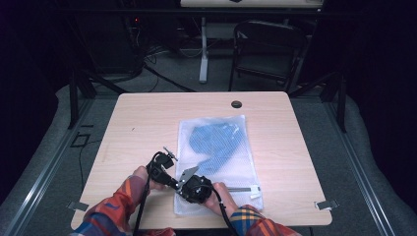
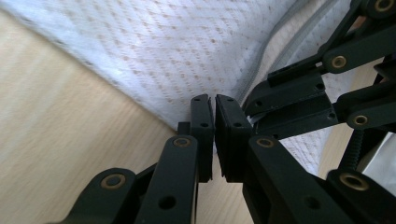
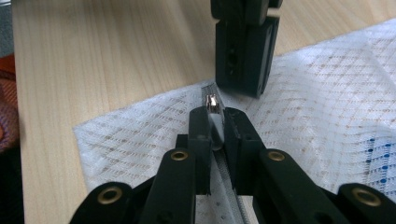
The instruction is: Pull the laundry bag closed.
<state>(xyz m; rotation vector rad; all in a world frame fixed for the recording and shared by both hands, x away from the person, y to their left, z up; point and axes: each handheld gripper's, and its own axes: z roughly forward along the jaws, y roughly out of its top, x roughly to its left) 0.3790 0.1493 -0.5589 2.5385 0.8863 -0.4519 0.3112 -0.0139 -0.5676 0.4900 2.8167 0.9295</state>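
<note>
The blue garment (image 1: 219,140) is inside the mesh bag (image 1: 216,167); zipping remains. Right gripper (image 3: 215,122) fingers clamp the zipper pull (image 3: 212,103); left gripper (image 2: 214,122) fingers pinch the bag's near-left corner.

A lab or recording studio; dark curtained surroundings, a wooden bench (image 1: 147,118) taped at its near corners, floor cables (image 1: 162,73), a folding chair (image 1: 268,49) beyond the far edge.

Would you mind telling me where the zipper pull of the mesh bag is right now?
The zipper pull sits at the near left corner of the mesh bag, pinched in the right tool, with the left tool clamped on the bag's edge just beyond it.
</note>
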